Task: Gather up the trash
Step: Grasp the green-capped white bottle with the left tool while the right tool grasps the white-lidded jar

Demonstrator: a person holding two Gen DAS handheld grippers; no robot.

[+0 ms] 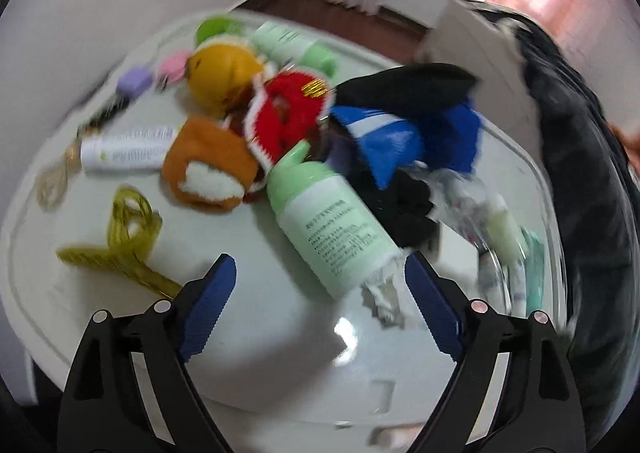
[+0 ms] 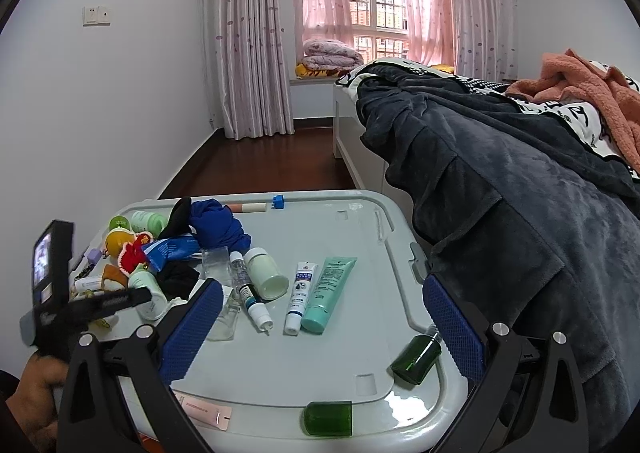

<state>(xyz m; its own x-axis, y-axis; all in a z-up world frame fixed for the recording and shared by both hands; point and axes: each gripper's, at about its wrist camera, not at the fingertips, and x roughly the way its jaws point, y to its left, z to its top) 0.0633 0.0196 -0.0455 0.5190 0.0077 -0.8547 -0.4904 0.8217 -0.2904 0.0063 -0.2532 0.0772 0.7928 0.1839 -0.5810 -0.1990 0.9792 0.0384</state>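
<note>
A white lidded bin top [image 2: 352, 237] serves as a table, cluttered with items. In the blurred left wrist view my left gripper [image 1: 320, 277] is open and empty, just short of a pale green bottle [image 1: 328, 221] lying on its side with a crumpled scrap of paper [image 1: 384, 293] at its base. Blue and black cloths [image 1: 408, 125] and red, orange and yellow plush toys [image 1: 248, 121] lie behind. My right gripper [image 2: 324, 317] is open and empty above the lid, over a white tube [image 2: 300, 293] and a teal tube [image 2: 328, 293].
A dark green bottle [image 2: 416, 357] and its cap [image 2: 328, 417] lie near the lid's front right edge. A white jar [image 2: 266, 273], a dropper bottle [image 2: 250, 293] and clear packaging [image 2: 224, 317] lie mid-lid. A bed with a dark blanket [image 2: 500, 193] stands right.
</note>
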